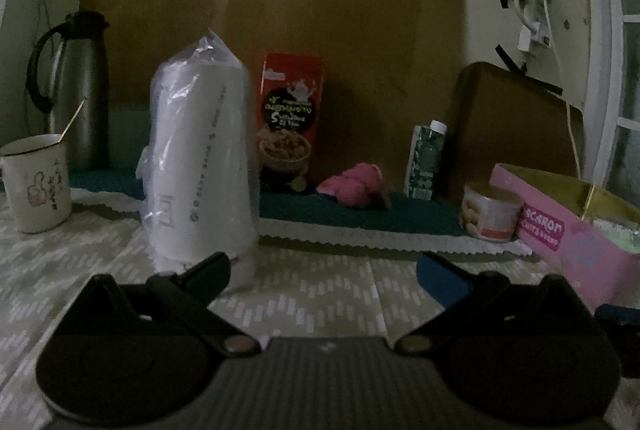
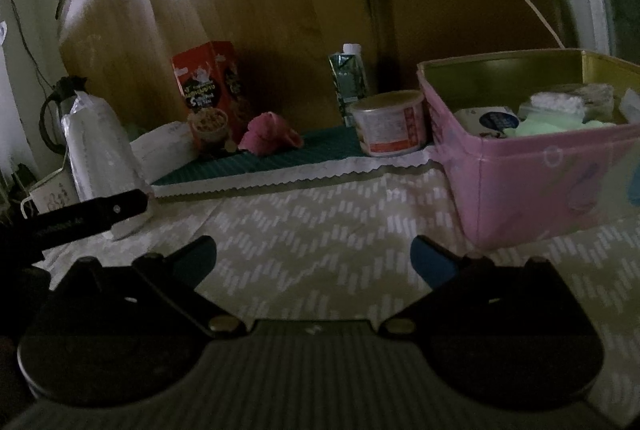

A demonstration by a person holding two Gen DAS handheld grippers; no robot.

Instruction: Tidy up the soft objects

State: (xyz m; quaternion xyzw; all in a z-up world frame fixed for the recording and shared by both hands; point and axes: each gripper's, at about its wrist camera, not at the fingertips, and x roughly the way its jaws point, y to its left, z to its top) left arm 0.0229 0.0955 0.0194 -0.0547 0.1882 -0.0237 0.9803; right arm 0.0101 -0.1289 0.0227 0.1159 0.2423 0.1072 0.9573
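Note:
A pink soft toy point(image 1: 354, 184) point(image 2: 270, 138) lies on the green mat point(image 1: 360, 218) point(image 2: 312, 150) at the back of the table. The pink tin box point(image 2: 520, 174) point(image 1: 576, 246) at the right holds pale green and white soft items point(image 2: 548, 118). My left gripper point(image 1: 322, 268) is open above the patterned tablecloth, nothing between its fingers, its left finger close to a bagged stack of white cups point(image 1: 202, 166). My right gripper point(image 2: 312, 258) is open and empty too, just left of the pink box. The left gripper's finger point(image 2: 88, 216) shows in the right wrist view.
A red snack box point(image 1: 290, 120) point(image 2: 210, 94), a green carton point(image 1: 426, 160) point(image 2: 350, 82) and a small can point(image 1: 490, 210) point(image 2: 390, 122) stand along the mat. A mug point(image 1: 34, 182) and steel flask point(image 1: 80, 90) stand far left. Wooden boards point(image 1: 320, 30) lean on the wall.

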